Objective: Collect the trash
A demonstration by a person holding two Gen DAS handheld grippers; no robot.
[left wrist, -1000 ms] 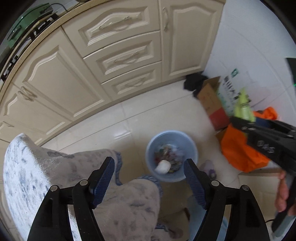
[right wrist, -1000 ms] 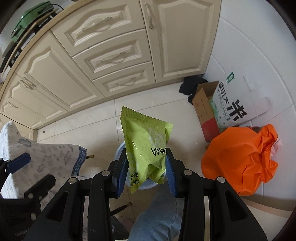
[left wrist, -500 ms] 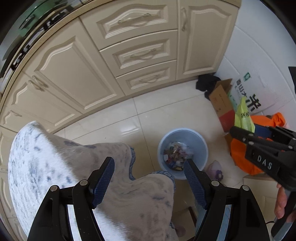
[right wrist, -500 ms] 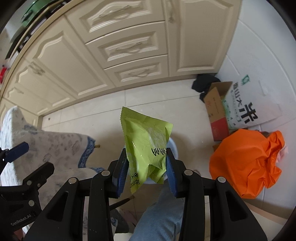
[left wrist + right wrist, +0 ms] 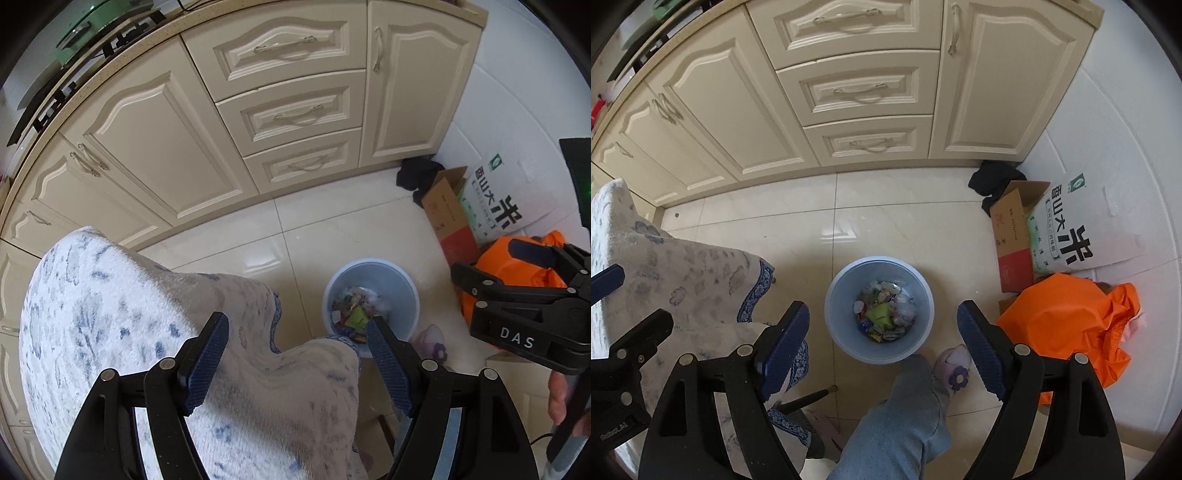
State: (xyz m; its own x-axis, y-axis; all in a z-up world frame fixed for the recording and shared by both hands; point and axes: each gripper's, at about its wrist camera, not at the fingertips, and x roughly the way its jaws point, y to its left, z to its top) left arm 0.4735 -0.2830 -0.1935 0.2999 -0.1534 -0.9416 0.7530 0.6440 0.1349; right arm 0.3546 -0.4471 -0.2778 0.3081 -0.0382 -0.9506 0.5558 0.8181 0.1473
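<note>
Our right gripper (image 5: 882, 343) has just been opening and now holds nothing; the green bag (image 5: 879, 314) lies in the bin (image 5: 838, 295) below. Our left gripper (image 5: 295, 363) is apart and empty too, over the desk (image 5: 110, 314). Reaching back for more trash, we could bump the two grippers together or catch the cloth.
</note>
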